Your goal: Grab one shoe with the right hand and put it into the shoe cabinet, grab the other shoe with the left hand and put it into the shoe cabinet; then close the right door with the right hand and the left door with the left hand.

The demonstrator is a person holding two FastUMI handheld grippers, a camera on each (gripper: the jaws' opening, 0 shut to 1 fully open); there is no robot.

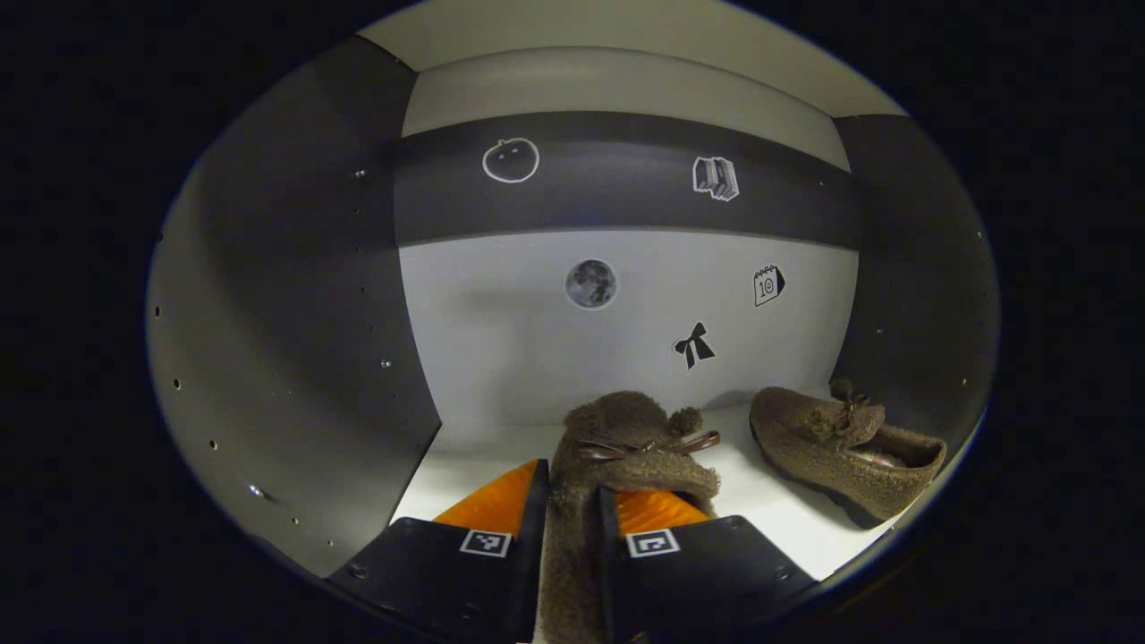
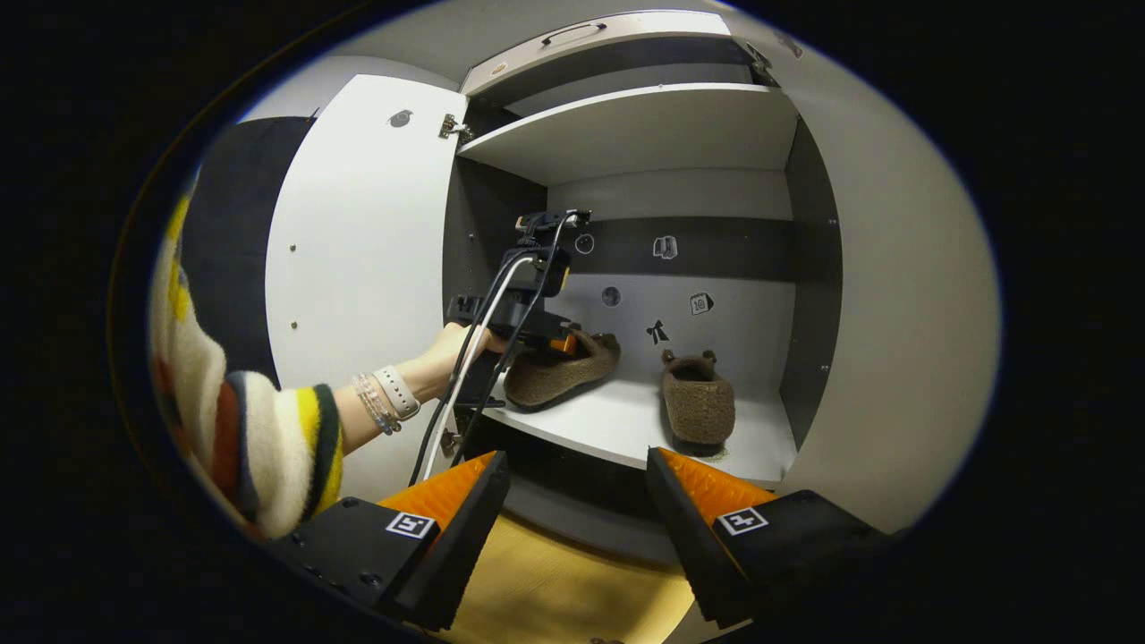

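Left gripper view: left gripper [image 1: 570, 528] clamps a fuzzy brown slipper-style shoe [image 1: 617, 456] on the white cabinet shelf [image 1: 787, 510].
Second matching brown shoe [image 2: 698, 398] sits just right of it, apart. Right gripper [image 2: 577, 501] hangs outside the cabinet, fingers spread, empty. Left white door [image 2: 358, 241] open.

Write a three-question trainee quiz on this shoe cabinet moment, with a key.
1. True or false: the left gripper is shut on a fuzzy shoe.
2. Where does the other shoe sit? A on the shelf; B on the floor; C in the right gripper.
3. Fill in: the right gripper stands ____, outside the cabinet.

Key: 1 true; 2 A; 3 open.
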